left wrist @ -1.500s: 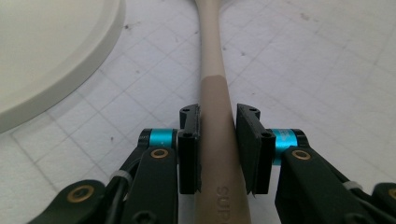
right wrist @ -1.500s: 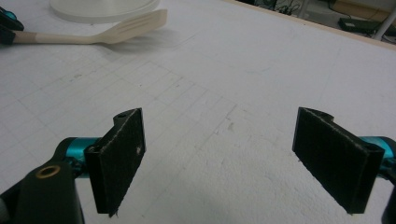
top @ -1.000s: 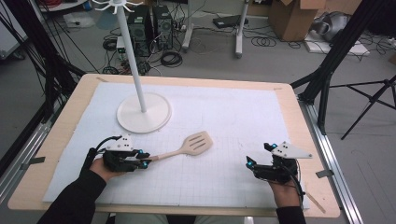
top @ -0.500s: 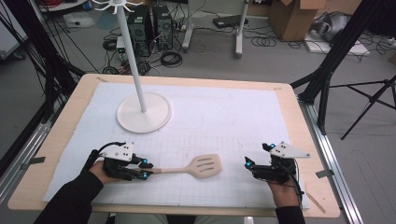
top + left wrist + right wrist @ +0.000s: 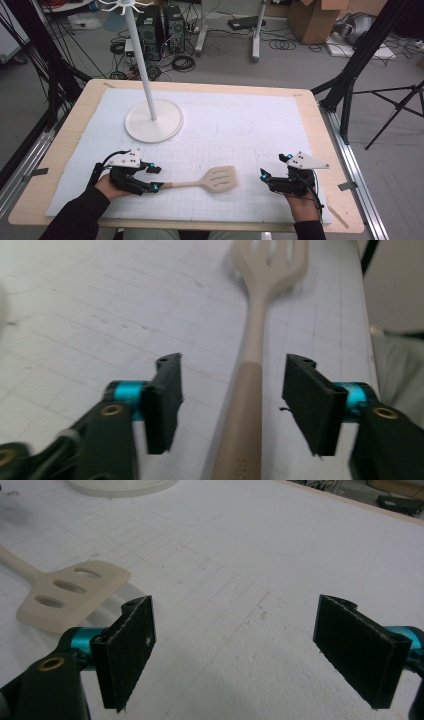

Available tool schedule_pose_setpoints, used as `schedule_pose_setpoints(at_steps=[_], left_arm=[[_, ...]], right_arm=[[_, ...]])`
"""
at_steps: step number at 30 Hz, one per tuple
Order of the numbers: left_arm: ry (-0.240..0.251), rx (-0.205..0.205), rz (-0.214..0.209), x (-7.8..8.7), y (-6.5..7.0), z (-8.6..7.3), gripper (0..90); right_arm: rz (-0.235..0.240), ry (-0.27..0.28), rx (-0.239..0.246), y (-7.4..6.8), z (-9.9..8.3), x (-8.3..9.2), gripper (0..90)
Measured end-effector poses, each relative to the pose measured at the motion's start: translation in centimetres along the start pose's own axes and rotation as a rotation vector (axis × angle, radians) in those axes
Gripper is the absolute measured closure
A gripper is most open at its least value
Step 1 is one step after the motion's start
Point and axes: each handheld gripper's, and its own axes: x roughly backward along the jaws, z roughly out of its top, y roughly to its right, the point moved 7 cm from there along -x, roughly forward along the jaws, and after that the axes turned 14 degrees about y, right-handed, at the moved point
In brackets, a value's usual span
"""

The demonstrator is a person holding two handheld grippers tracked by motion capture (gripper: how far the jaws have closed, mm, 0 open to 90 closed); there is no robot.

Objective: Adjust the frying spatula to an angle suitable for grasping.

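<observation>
Now at the worktop's point(image 5: 320, 125) near edge: a spatula point(image 5: 207, 180).
Left gripper point(image 5: 156, 179) jaws straddle its handle (parted, untouching); right gripper point(image 5: 264, 176) gapes, empty.

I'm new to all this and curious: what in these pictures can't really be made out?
- Spatula: left gripper view cuts its handle end at the bottom edge; lettering there too blurred to read.
- Stand: high view crops its hooked top.
- Right gripper: jaws too small to judge in the high view.
</observation>
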Motion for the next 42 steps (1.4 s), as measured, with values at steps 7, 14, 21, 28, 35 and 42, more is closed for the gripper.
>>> schedule_pose_setpoints(at_steps=[7,14,21,28,35,42], left_arm=[[0.210,0.033,0.241,3.5,-1.8,1.1,20.3],[0.299,0.051,0.382,6.6,-2.6,1.7,19.6],[0.330,0.050,0.436,8.0,-2.9,1.5,19.6],[0.337,0.057,0.436,7.9,-3.0,1.4,19.6],[0.341,0.068,0.440,8.0,-3.1,1.3,19.8],[0.339,0.079,0.432,7.9,-3.1,1.2,20.2]], right_arm=[[0.086,0.026,0.021,-1.8,0.8,-0.8,16.1],[0.262,0.039,0.068,-5.6,2.7,-2.7,16.2],[0.501,-0.112,0.248,-12.2,3.1,-8.1,23.9],[0.621,-0.211,0.240,-15.1,2.9,-12.1,25.2],[0.697,-0.314,0.293,-16.6,1.8,-13.4,38.9],[0.737,-0.431,0.385,-17.6,0.4,-14.6,50.5]])
